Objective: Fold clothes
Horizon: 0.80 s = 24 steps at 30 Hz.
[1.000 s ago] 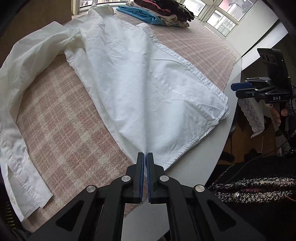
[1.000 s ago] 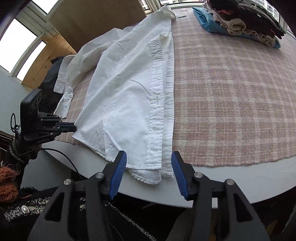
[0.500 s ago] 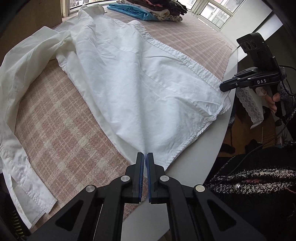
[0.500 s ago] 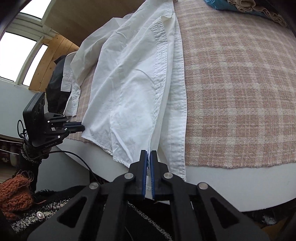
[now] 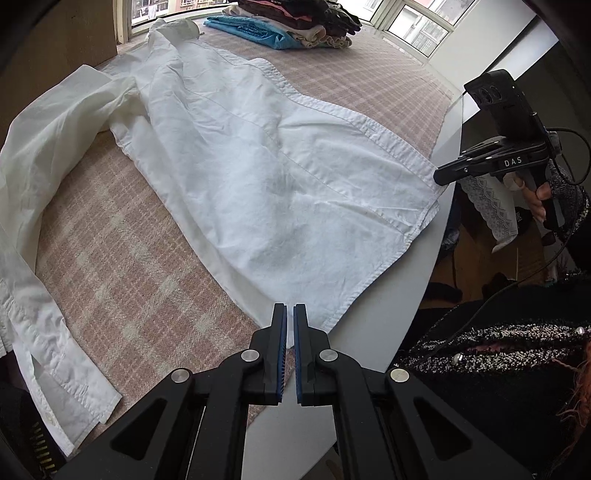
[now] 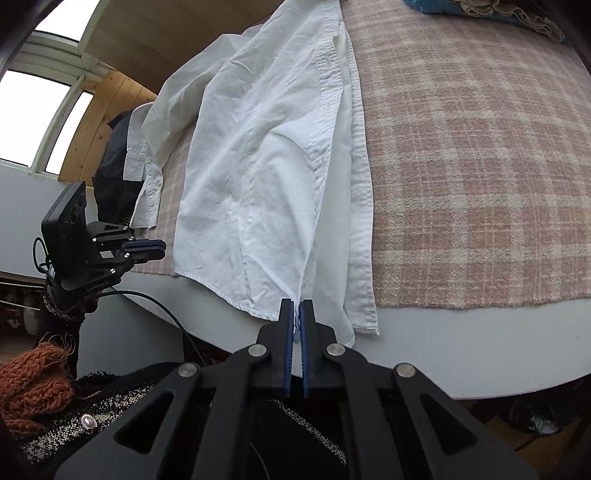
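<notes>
A white button-up shirt [image 5: 258, 177] lies lengthwise on the pink plaid tablecloth [image 5: 129, 258], collar far, hem at the near table edge. My left gripper [image 5: 290, 314] hovers just short of the hem's near corner. Its fingers are slightly parted and nothing is between them. In the right wrist view the shirt [image 6: 258, 166] rises in a taut ridge to my right gripper [image 6: 297, 314], which is shut on the bottom of the front placket. That same right gripper [image 5: 439, 177] shows at the shirt's right hem corner in the left wrist view.
A pile of folded clothes [image 5: 291, 26] sits at the far end of the table. One long sleeve [image 5: 37, 258] trails down the left side. The white table edge [image 5: 436, 258] curves close by, and a person's tweed jacket [image 5: 498, 350] is against it.
My left gripper let go of the hem, and the cloth that was tented into it now lies flat. My right gripper shut on the placket's bottom and still holds it.
</notes>
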Motion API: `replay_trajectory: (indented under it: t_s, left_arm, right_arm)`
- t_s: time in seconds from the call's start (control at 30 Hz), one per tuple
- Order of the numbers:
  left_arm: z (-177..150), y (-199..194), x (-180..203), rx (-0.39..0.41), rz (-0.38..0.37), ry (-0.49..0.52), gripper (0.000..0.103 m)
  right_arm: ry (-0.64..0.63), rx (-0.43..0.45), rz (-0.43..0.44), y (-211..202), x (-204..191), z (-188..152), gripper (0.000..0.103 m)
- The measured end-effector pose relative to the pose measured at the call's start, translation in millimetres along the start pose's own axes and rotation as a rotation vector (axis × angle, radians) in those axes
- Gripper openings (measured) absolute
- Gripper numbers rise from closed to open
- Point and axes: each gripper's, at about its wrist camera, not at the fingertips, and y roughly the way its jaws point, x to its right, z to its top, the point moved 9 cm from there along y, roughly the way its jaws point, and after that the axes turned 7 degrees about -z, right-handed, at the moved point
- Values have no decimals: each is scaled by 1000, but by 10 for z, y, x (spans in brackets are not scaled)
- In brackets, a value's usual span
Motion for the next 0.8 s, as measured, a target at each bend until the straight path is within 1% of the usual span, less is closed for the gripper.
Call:
replay_trajectory:
  t_s: [0.03,0.07,0.1,0.13,0.23,0.3,0.33,0.37,0.43,0.53,0.63,0.67,0.73,0.8]
  left_arm:
    - [-11,12,22,0,1,-2,14]
    - [-21,21,44,-1,-2,-9,32]
    - [-22,37,62,-1,-5,-15,39]
    - [-15,58,77,1,-9,-19,43]
    - [-13,155,105,-16,-19,-44,43]
    - [-26,246,125,-39,-21,-52,39]
    - [-38,291,123,-52,-14,-52,24]
    - [-54,324,114,-64,-9,-53,0]
    - [-76,302,107,-62,-11,-65,1]
    - [-91,71,188,-18,-12,-52,1]
    - [-134,-114,294,14,-21,-50,1]
    - [-169,-97,304,3,-28,-48,1]
    - [-236,0,208,-39,1,-40,1]
    - [-297,107,118,-73,16,-60,3]
  right_arm:
    - [12,-5,8,12,16,-10,4]
    - [24,-10,16,23,32,-20,4]
    - [37,-14,24,35,47,-30,4]
    - [49,-19,32,46,63,-40,4]
    - [89,-25,66,61,102,-46,4]
    - [91,-17,70,31,102,-28,4]
    - [90,-12,70,15,91,-17,4]
    - [93,-5,77,-16,82,-8,4]
    - [99,9,91,-78,63,9,4]
    - [111,20,122,-140,64,-14,4]
    - [133,-19,105,17,167,-129,4]
    - [141,-37,104,92,184,-163,4]
    - [130,-51,98,198,147,-179,4]
    - [92,-74,72,283,71,-193,5]
